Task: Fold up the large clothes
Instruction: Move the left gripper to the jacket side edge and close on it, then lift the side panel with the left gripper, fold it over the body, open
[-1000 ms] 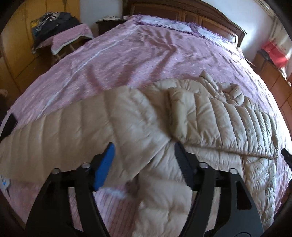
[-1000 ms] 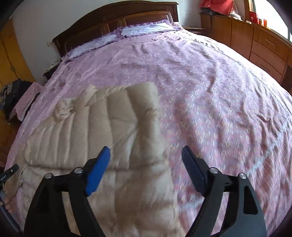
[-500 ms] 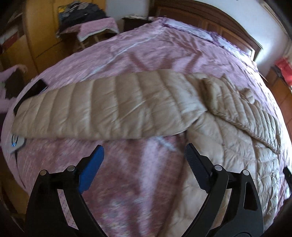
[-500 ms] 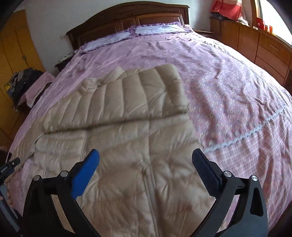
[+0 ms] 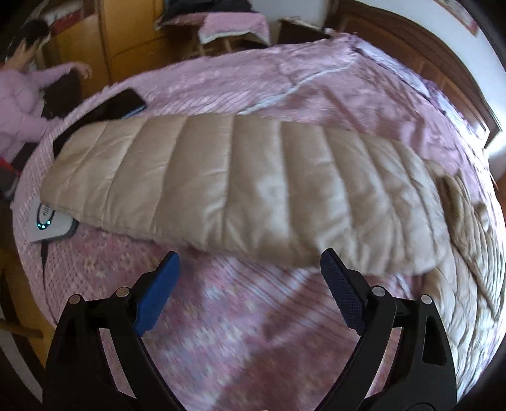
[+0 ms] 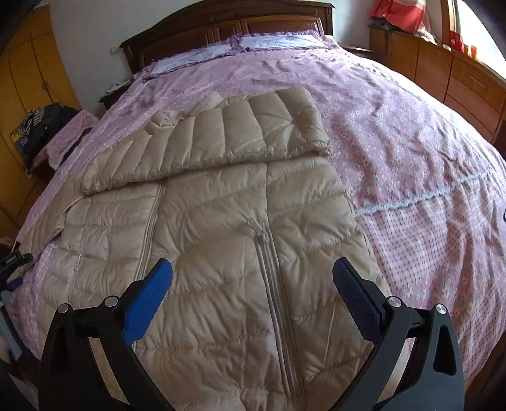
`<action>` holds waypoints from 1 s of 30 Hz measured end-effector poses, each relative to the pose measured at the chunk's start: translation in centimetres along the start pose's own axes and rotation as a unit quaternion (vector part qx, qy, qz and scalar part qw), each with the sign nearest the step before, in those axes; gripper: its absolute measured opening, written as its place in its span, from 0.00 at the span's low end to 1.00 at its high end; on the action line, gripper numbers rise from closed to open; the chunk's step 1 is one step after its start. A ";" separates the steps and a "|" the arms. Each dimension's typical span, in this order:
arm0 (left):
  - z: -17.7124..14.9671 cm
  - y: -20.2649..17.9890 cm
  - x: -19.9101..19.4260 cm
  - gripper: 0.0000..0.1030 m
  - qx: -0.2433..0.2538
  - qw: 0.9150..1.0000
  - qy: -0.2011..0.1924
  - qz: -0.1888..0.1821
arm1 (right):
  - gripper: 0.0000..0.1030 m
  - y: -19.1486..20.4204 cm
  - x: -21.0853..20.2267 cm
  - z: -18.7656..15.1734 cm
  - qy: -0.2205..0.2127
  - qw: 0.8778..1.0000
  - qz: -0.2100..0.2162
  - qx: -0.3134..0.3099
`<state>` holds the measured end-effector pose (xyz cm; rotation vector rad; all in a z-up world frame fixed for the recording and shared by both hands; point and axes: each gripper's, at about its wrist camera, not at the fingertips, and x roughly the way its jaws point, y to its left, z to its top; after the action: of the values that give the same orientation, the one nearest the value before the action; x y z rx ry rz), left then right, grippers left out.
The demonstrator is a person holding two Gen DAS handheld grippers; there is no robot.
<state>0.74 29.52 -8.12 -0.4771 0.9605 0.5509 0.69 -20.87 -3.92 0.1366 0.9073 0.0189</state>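
Note:
A beige quilted down jacket (image 6: 227, 227) lies front up on the pink bedspread (image 6: 395, 126), zip running down its middle. One sleeve (image 6: 221, 136) is folded across the chest. In the left wrist view the other sleeve (image 5: 240, 186) stretches out flat to the left, its cuff near the bed's edge. My left gripper (image 5: 249, 262) hovers open over bare bedspread just short of that sleeve's near edge, with nothing between its fingers. Over the jacket's lower front my right gripper (image 6: 253, 268) stands open and empty, straddling the zip.
A black phone (image 5: 117, 106) and a white device with teal lights (image 5: 50, 224) lie on the bed by the cuff. A person in a pink top (image 5: 19, 101) is at the far left. Wooden headboard (image 6: 227, 28), drawers (image 6: 449, 69) on the right, a cluttered stool (image 6: 60, 132) on the left.
Both grippers let go of the jacket and opened wide. The left one swung left along the outstretched sleeve to over bare bedspread. The right one drew back down the jacket's front.

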 end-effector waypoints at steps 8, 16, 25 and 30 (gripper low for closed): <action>1.6 1.7 2.4 0.87 -0.051 0.998 -0.005 -0.034 | 0.95 0.3 0.2 -0.6 0.013 1.000 -0.005 0.002; 2.0 0.9 2.9 0.65 -0.032 0.999 -0.017 -0.008 | 0.95 0.7 0.2 -0.7 0.015 1.000 -0.003 -0.006; 1.9 -0.7 -0.9 0.07 0.019 0.997 -0.055 -0.047 | 0.95 0.5 0.0 -0.6 0.013 1.000 -0.005 -0.011; 1.9 -2.2 -4.9 0.06 0.055 0.991 -0.095 -0.072 | 0.95 0.4 -0.1 -0.6 0.015 1.000 -0.003 -0.011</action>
<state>1.12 27.85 -2.70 -0.3845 0.7629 0.4025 0.20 -20.45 -4.14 0.1128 0.9379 0.0248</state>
